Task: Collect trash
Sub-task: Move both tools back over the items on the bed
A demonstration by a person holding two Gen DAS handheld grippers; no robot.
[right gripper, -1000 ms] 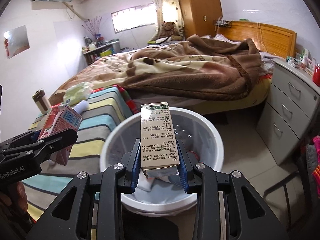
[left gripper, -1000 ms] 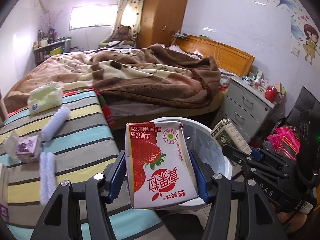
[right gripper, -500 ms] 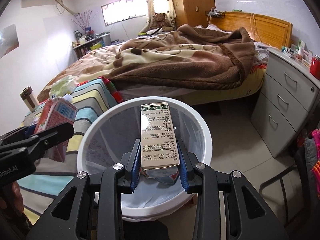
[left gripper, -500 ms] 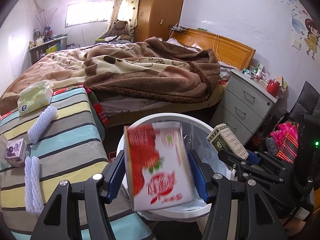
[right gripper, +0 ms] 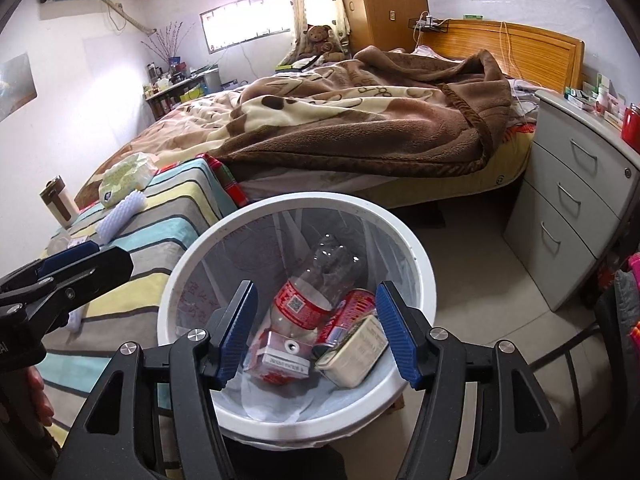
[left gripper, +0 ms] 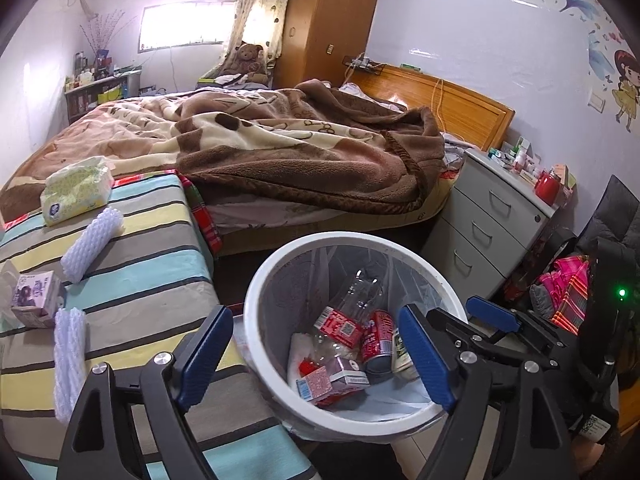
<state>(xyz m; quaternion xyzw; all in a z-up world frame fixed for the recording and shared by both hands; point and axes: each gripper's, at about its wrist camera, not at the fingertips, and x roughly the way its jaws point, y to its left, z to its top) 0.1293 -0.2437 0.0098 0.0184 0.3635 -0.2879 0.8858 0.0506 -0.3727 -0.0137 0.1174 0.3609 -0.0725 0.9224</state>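
Note:
A white lined trash bin (left gripper: 256, 332) (right gripper: 424, 276) stands on the floor beside the striped table. In it lie a clear plastic bottle (left gripper: 348, 320) (right gripper: 316, 292), a red can (left gripper: 378, 340) (right gripper: 346, 316), the strawberry milk carton (left gripper: 320, 384) (right gripper: 276, 360) and the green-and-white box (left gripper: 402, 358) (right gripper: 354, 354). My left gripper (left gripper: 316, 360) is open and empty above the bin. My right gripper (right gripper: 316, 334) is open and empty above it too; it also shows at the right of the left wrist view (left gripper: 492, 318).
On the striped table (left gripper: 132, 280) lie two white foam nets (left gripper: 92, 244) (left gripper: 70, 356), a purple small carton (left gripper: 36, 298) and a tissue pack (left gripper: 76, 190). A bed with a brown blanket (left gripper: 300, 152) lies behind. A grey drawer unit (right gripper: 572, 216) stands at right.
Both grippers opened over the bin. The strawberry carton and the green-and-white box dropped out of them and now lie inside the bin.

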